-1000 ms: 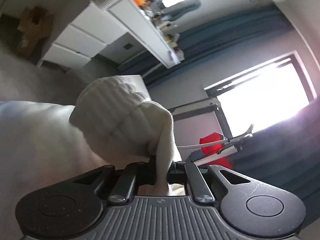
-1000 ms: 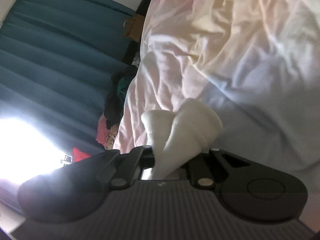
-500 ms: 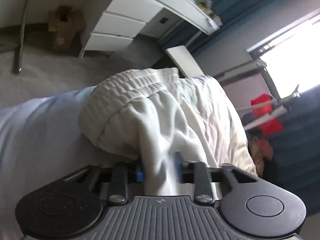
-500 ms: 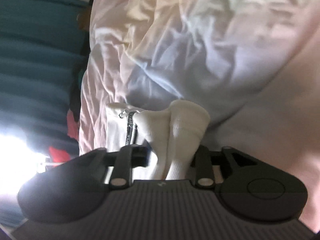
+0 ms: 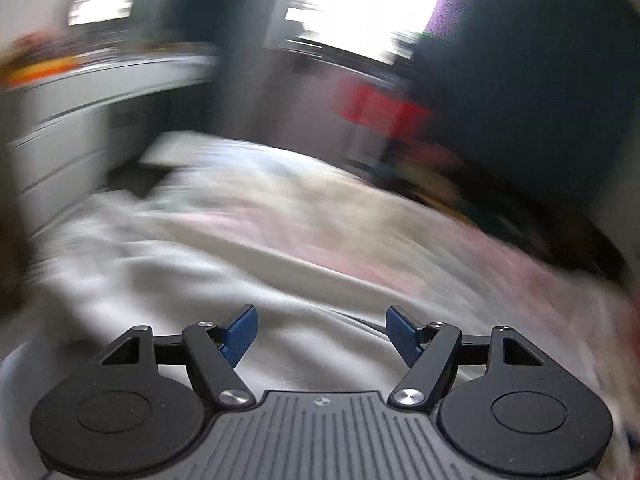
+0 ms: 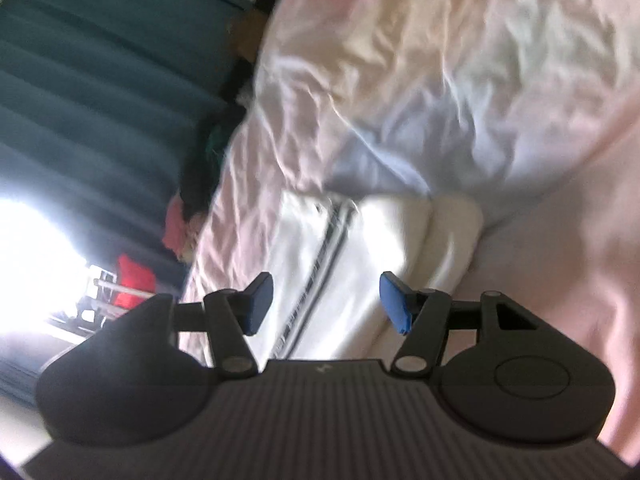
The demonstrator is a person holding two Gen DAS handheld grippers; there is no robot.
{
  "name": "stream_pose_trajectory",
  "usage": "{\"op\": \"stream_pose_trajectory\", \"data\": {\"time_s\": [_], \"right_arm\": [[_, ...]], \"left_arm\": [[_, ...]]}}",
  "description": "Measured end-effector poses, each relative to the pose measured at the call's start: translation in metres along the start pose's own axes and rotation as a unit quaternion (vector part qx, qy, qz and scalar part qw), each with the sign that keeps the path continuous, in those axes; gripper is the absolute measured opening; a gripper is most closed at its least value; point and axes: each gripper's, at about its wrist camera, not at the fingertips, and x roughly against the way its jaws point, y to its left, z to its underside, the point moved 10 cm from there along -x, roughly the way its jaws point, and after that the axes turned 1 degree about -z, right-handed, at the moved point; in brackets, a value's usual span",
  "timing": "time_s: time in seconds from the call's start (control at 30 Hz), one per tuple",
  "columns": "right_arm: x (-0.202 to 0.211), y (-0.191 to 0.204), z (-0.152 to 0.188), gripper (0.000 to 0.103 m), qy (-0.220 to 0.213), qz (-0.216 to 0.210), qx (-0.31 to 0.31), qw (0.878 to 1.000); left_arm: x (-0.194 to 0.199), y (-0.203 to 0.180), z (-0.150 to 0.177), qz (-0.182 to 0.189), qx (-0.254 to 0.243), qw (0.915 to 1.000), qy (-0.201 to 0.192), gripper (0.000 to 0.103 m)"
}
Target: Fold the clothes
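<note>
A white garment (image 6: 360, 264) with a dark zipper and ribbed cuffs lies on the pale bedsheet (image 6: 460, 80), just ahead of my right gripper (image 6: 326, 304). The right gripper is open and empty, its blue pads (image 6: 394, 306) either side of the garment. My left gripper (image 5: 322, 334) is open and empty too, over white cloth (image 5: 304, 320) on the bed; that view is motion-blurred.
Teal curtains (image 6: 100, 80) and a bright window (image 5: 360, 4) stand beyond the bed. A white desk with drawers (image 5: 72, 120) is at the left. Red items (image 5: 384, 112) and a dark clothes pile (image 6: 204, 168) lie past the bed edge.
Both grippers have opened and let go of the white garment, which now lies on the bed. The left gripper has swung quickly to face the window.
</note>
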Motion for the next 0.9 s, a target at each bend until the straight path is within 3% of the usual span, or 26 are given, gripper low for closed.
{"op": "stream_pose_trajectory", "data": {"time_s": [0.1,0.2,0.3,0.37,0.4,0.43,0.47,0.57,0.63,0.7,0.77,0.9], "right_arm": [[-0.014,-0.017,0.009,0.061,0.028,-0.001,-0.045,0.999],[-0.026,-0.026,0.010,0.061,0.043,-0.025,-0.085,0.995],[-0.037,-0.025,0.006,0.061,0.040,-0.024,-0.077,0.996],[-0.045,-0.023,0.002,0.052,0.034,-0.016,-0.058,0.998],[-0.049,-0.024,0.000,0.037,0.032,-0.012,-0.054,0.998],[-0.053,-0.025,-0.002,0.015,0.030,-0.008,-0.051,0.998],[-0.055,-0.027,-0.004,0.012,0.025,-0.007,-0.052,0.998],[-0.061,-0.034,-0.011,0.008,0.012,-0.005,-0.056,0.998],[-0.056,-0.034,-0.017,0.006,-0.005,-0.017,-0.074,0.997],[-0.046,-0.026,-0.022,0.006,-0.020,-0.022,-0.055,0.998],[-0.035,-0.020,-0.029,0.006,-0.037,-0.021,-0.037,0.998],[-0.018,-0.024,-0.039,0.006,-0.058,-0.006,-0.021,0.998]], "left_arm": [[-0.021,-0.068,0.025,0.054,-0.107,0.9923,0.033,0.073],[-0.043,-0.131,0.060,0.122,-0.184,0.9727,0.072,0.074],[-0.064,-0.177,0.098,0.147,-0.244,0.9556,0.076,0.079],[-0.076,-0.202,0.122,0.153,-0.304,0.9386,0.059,0.078],[-0.081,-0.212,0.132,0.150,-0.335,0.9291,0.044,0.078],[-0.084,-0.212,0.135,0.150,-0.340,0.9274,0.040,0.078],[-0.087,-0.212,0.138,0.150,-0.346,0.9257,0.036,0.077],[-0.096,-0.213,0.147,0.148,-0.362,0.9201,0.023,0.070],[-0.101,-0.213,0.152,0.147,-0.372,0.9162,0.015,0.058],[-0.107,-0.214,0.158,0.146,-0.383,0.9121,0.007,0.029],[-0.112,-0.214,0.163,0.146,-0.393,0.9079,-0.001,0.016],[-0.088,-0.213,0.151,0.185,-0.372,0.9097,-0.007,0.010]]}}
